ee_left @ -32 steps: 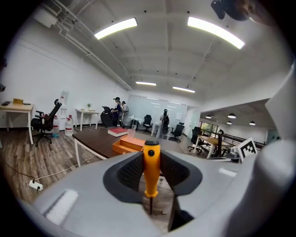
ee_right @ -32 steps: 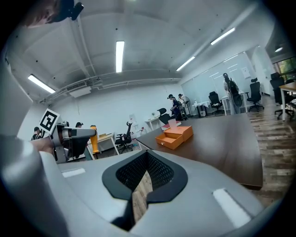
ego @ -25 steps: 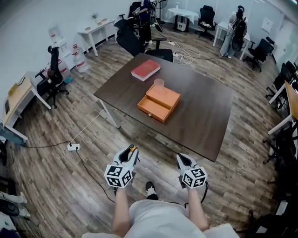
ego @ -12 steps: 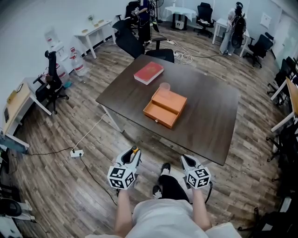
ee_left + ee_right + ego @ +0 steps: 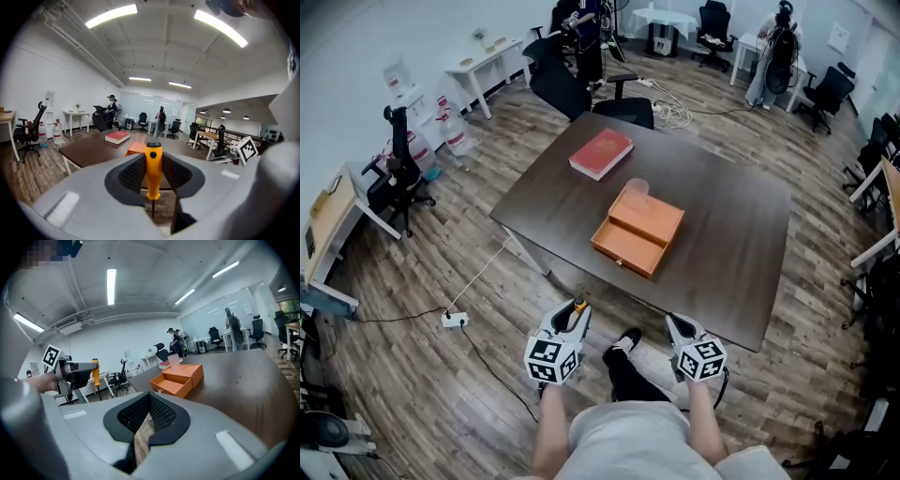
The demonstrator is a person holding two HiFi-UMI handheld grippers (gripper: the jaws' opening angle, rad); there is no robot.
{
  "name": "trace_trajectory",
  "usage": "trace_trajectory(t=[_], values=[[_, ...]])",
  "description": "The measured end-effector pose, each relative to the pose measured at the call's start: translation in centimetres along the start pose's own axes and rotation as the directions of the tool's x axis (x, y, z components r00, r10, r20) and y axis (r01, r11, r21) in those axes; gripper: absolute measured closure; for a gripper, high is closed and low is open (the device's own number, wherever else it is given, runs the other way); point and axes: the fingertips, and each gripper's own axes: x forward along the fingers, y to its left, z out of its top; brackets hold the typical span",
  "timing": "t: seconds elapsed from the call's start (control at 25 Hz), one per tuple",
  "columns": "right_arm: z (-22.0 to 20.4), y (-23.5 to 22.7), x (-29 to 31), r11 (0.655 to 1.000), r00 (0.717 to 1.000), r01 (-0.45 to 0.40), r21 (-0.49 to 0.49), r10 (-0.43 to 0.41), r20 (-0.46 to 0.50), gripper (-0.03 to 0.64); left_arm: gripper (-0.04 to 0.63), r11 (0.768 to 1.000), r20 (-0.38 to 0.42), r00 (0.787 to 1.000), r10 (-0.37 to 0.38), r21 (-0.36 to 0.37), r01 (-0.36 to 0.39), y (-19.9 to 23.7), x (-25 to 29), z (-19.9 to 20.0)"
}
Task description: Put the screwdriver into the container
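Note:
My left gripper (image 5: 573, 316) is shut on an orange-handled screwdriver (image 5: 153, 169), which stands upright between the pads with its thin shaft pointing down. The handle's tip (image 5: 578, 305) pokes out past the jaws in the head view. The container is an orange box (image 5: 638, 233) with its drawer pulled open toward me, on the dark table (image 5: 731, 234). Both grippers hover over the floor just short of the table's near edge. My right gripper (image 5: 675, 324) holds nothing, its pads meeting at the tips (image 5: 149, 394).
A clear cup (image 5: 637, 188) stands against the box's far side, and a red book (image 5: 601, 153) lies beyond it. A power strip (image 5: 450, 320) and its cable lie on the floor at left. Office chairs, desks and standing people ring the room.
The person has stepped toward the table, so the table and box sit nearer and lower in the head view. Both grippers keep their pose, and the screwdriver stays gripped.

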Motion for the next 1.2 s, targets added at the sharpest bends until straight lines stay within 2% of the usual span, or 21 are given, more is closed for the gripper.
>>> trace_trajectory(t=[0.16,0.32,0.64,0.84,1.0,1.2], values=[[1.0,-0.9,3.4,1.000,1.000,0.025,0.003,-0.025,-0.011,0.615,0.428,0.996,-0.052,0.996,-0.066,0.052,0.068,1.1,5.5,0.7],[3.0,-3.1,6.1,0.997,0.998,0.067,0.035,-0.068,0.019,0.615,0.428,0.982,-0.096,0.986,-0.137,0.120,0.148,1.5,10.6,2.1],[6.5,-6.2,12.0,0.994,0.994,0.107,0.037,-0.108,0.014,0.615,0.428,0.950,-0.160,0.965,-0.209,0.202,0.239,3.3,18.4,4.2],[8.6,-6.7,16.0,0.997,0.997,0.079,0.005,-0.080,0.016,0.616,0.428,0.898,-0.242,0.939,-0.243,0.311,0.312,4.3,21.9,4.2],[9.7,-7.8,18.4,0.997,0.997,0.073,-0.012,-0.073,0.011,0.615,0.428,0.860,-0.249,0.927,-0.282,0.362,0.359,4.4,24.3,4.2],[10.6,-9.4,20.3,0.996,0.996,0.084,-0.004,-0.084,0.027,0.617,0.428,0.793,-0.318,0.894,-0.316,0.428,0.432,4.0,25.9,2.7]])
